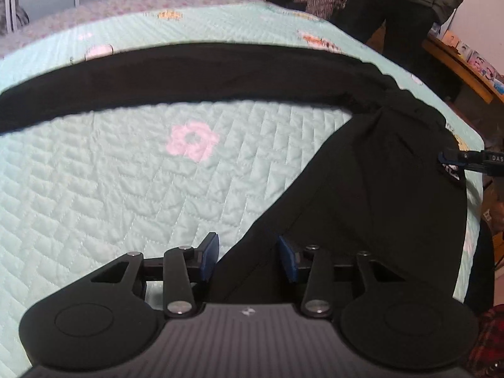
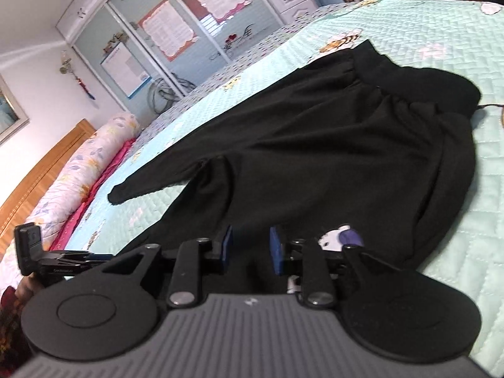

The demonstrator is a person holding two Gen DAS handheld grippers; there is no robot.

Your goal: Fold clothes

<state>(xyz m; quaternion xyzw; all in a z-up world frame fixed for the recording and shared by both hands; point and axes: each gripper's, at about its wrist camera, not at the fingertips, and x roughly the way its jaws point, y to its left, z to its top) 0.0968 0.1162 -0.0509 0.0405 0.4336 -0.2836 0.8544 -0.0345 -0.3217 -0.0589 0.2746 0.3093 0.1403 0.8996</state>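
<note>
The left gripper (image 1: 248,258) pointed steeply down at the bed, its blue-padded fingers (image 1: 208,256) parted by a moderate gap. An edge of the black knit garment (image 1: 378,195) lay in that gap, but neither pad pressed on it; the left pad stood over bare quilt and the right pad sat at the cloth's surface. From there the garment spread away to the right, and a long black sleeve or leg (image 1: 204,72) of it arched across the pale mint quilted bedspread with pink flowers (image 1: 110,173).

The right gripper (image 2: 251,250) was tilted less steeply and rolled, so the bed ran slanted in its view. Its blue pads (image 2: 275,249) stood a narrow gap apart over the garment's near edge, with cloth beneath them; whether they touched it I could not tell. The garment (image 2: 330,157) lay loosely spread on the bedspread (image 2: 456,15), a gathered band (image 2: 393,72) at its far end and a small white and purple patch (image 2: 340,237) just beside the right finger.

Beyond the bed stood a person in dark trousers and an olive jacket (image 1: 406,6), a rolled floral bolster (image 2: 88,163) and mirrored wardrobe doors (image 2: 163,41).
</note>
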